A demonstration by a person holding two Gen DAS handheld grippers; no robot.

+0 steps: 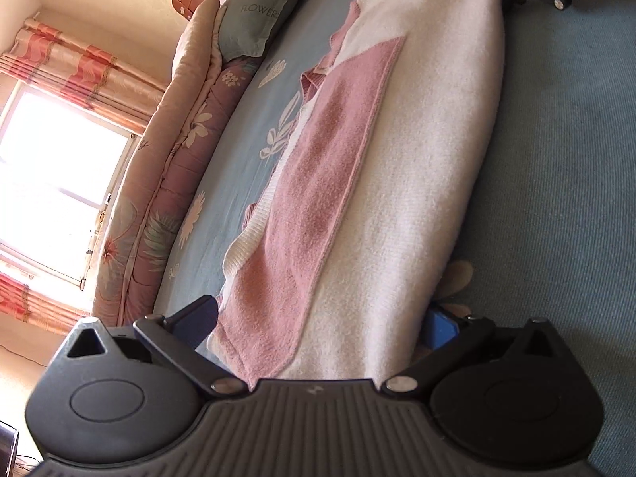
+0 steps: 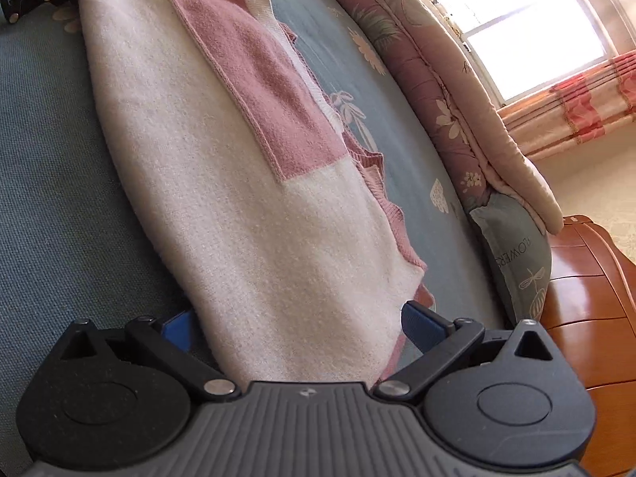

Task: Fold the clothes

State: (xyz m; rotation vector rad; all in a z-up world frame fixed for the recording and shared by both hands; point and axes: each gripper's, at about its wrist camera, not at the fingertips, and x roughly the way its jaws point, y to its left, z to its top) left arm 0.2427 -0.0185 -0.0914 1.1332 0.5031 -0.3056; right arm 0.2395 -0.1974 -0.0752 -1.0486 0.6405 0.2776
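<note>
L gripper (image 1: 322,326) nearest the lens in left wrist view: jaws spread wide, one blue pad each side of the near end of the sweater (image 1: 397,159); cloth runs between the fingers right up to the gripper body. Not pinching as far as seen, since the pads stand clear of the knit.

R gripper (image 2: 296,324) same story at the other end: jaws spread, sweater end lying between them, pads apart from the fabric edges. Each gripper shows as a dark bit at the far top corner of the other's view.

Sweater: white fuzzy knit w/ pink panel (image 1: 318,183), lying as a long narrow band on the blue floral bedsheet (image 1: 238,151). Pink scalloped hem peeks out along the window-side edge, so layers are already stacked lengthwise. Can't tell if this band is freshly laid down or about to be gripped for an end-to-end fold; scene fits both.

Handling notes, judgement only:
- Knit is thick & soft; a grip should take all layers, else the lower one slips and the stack skews.
- Keep both ends level and equally tensioned; band is long and will sag mid-span.
- Watch the window-side edge, where hem layers are uneven.

Beyond: rolled floral quilt (image 1: 175,151) along the far side, grey-green pillow (image 1: 262,12), wooden headboard (image 2: 588,318), bright window w/ pink curtains (image 2: 536,28).
</note>
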